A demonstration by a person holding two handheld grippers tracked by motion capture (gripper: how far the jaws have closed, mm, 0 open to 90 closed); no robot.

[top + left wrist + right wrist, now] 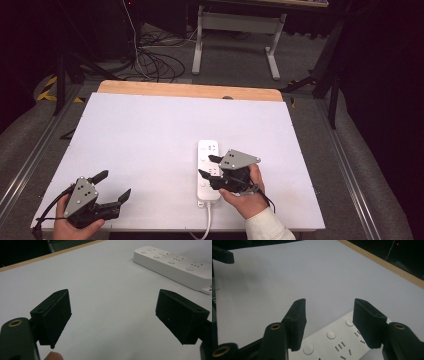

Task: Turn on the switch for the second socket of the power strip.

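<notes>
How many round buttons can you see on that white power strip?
4, seen in the left claw's view: a row along the far long edge of the power strip, one beside each socket group. In the high view the right claw covers part of the strip.

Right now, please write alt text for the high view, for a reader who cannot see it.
The open right gripper hovers over a white power strip on a white table. The open left gripper rests near the table's front left corner.
</notes>
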